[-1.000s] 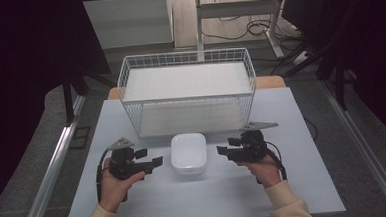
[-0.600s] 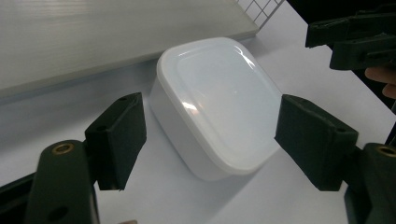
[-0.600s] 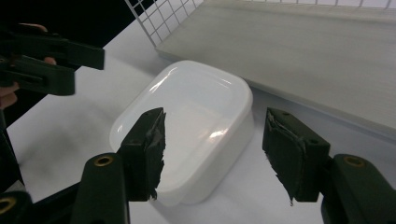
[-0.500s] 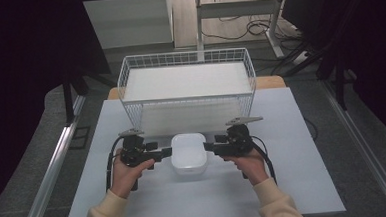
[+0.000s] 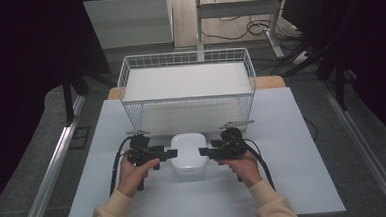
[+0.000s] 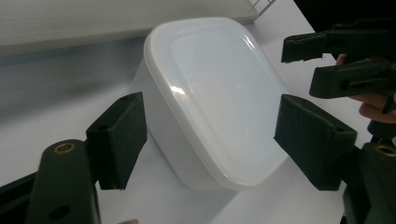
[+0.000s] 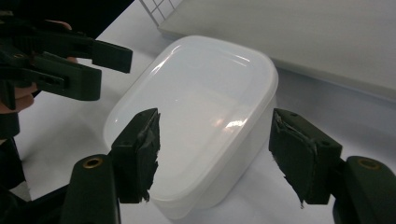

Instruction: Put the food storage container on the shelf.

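Observation:
A white lidded plastic container [image 5: 188, 155] sits on the white table [image 5: 295, 183], in front of the wire basket. My left gripper [image 5: 171, 153] comes at it from the left and my right gripper [image 5: 204, 151] from the right, tips close to its sides. In the left gripper view the container [image 6: 219, 88] lies between and beyond the open left gripper [image 6: 212, 140], and the right gripper [image 6: 345, 60] shows past it. In the right gripper view the open right gripper [image 7: 217, 156] straddles the container [image 7: 201, 102]; the left gripper [image 7: 60, 60] is opposite. Neither holds anything.
A white wire basket [image 5: 186, 56] with a white sheet inside stands just behind the container. A dark floor, metal rails [image 5: 54, 166] and desk legs surround the table. Bare table surface lies to either side of the hands and near the front edge.
Both grippers have moved inward from the sides and slightly forward, closing in on the container until their tips sit beside it. The container has not moved.

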